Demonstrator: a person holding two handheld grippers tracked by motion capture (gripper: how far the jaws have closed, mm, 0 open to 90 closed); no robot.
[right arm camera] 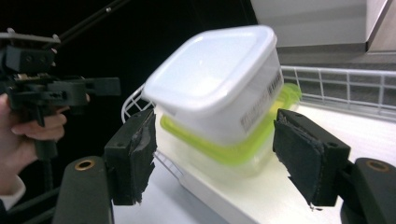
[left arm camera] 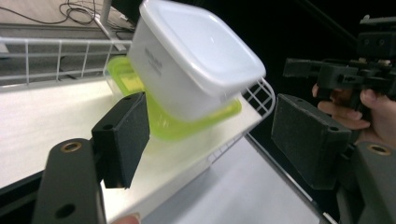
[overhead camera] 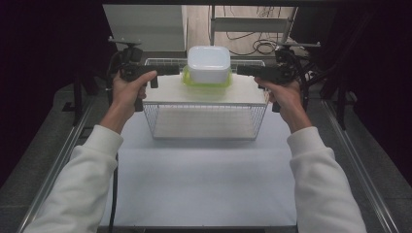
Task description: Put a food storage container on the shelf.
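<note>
Flanking a white container [overhead camera: 209,63] stacked on a green-lidded box [overhead camera: 206,82] atop a wire shelf [overhead camera: 206,104], left gripper [overhead camera: 167,70] and right gripper [overhead camera: 243,70] both spread wide and empty, risking an uneven squeeze toppling the upper tub off its tilted perch.

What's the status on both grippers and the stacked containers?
Left gripper and right gripper open, flanking the stack. White square plastic container on green-lidded clear container, atop white wire shelf. Nothing in the way.
</note>
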